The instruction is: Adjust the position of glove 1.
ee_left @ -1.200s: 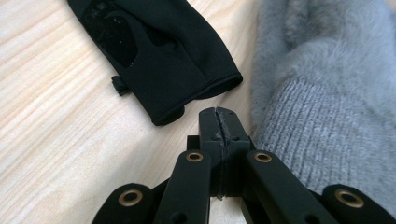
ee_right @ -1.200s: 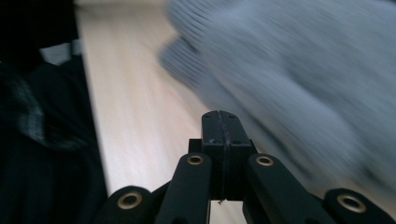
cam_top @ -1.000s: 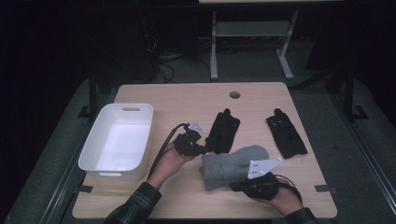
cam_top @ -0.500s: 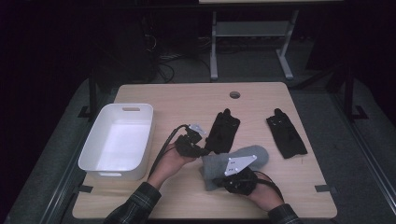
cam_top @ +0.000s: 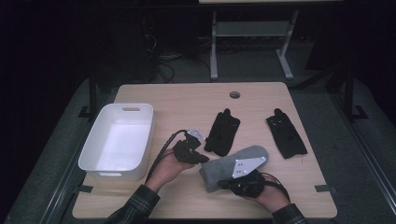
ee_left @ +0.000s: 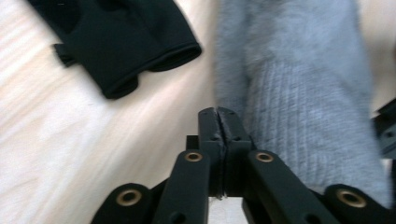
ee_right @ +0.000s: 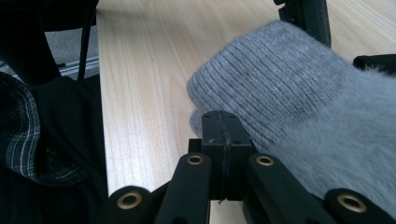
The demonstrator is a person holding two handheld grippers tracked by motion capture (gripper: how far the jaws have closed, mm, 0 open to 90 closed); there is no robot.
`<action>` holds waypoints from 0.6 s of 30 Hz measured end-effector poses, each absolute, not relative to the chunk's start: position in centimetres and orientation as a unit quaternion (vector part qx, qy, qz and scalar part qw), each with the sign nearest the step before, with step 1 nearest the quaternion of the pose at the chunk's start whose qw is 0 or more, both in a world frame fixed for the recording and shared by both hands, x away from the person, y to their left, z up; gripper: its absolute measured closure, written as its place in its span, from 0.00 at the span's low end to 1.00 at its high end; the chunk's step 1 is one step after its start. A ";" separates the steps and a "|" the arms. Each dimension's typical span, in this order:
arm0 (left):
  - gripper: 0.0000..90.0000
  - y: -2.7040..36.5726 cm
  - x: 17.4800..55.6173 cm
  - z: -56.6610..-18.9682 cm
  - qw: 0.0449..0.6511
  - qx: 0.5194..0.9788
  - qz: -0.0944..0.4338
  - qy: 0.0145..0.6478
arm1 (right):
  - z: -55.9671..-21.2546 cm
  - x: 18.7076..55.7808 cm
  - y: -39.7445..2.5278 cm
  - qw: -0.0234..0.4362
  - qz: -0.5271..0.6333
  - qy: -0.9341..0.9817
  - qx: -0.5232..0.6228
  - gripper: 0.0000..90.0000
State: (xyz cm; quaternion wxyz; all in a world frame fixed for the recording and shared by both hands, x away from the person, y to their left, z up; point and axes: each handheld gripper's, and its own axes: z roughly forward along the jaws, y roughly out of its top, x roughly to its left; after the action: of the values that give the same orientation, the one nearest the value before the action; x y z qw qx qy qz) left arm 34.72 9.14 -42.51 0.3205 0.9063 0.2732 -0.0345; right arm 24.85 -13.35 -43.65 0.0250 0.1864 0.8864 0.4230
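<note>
Wooden table (cam_top: 187,100) bears grey mitten (cam_top: 224,167) (lying diagonally, tip far-right), flanked by clamped-together left gripper (cam_top: 200,159) and right gripper (cam_top: 223,185)

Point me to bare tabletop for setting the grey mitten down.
Free: the far strip around the cable hole, and the gap between the two black gloves. Crowded: the near middle, where both hand-held grippers meet the grey mitten beside the white bin.

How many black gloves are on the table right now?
2. One black glove lies mid-table, just beyond the left gripper; the other black glove lies toward the right edge. The grey mitten could hide something beneath it.
</note>
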 end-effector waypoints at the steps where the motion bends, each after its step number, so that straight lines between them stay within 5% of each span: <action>1: 0.95 9.2 34.8 -42.5 0.322 0.905 -0.034 0.277 | -43.7 24.9 -13.4 0.025 0.424 0.886 0.186 1.00; 18: 0.43 5.9 35.9 -38.9 0.392 0.892 -0.032 0.223 | -44.0 23.8 -20.5 0.042 0.400 0.881 0.248 0.76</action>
State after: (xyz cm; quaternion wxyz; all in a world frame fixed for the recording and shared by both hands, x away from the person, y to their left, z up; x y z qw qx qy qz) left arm 35.86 5.86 -38.87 0.3919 0.8920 0.2230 -0.0316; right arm 23.81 -20.49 -43.98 0.0419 0.2482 0.8814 0.3996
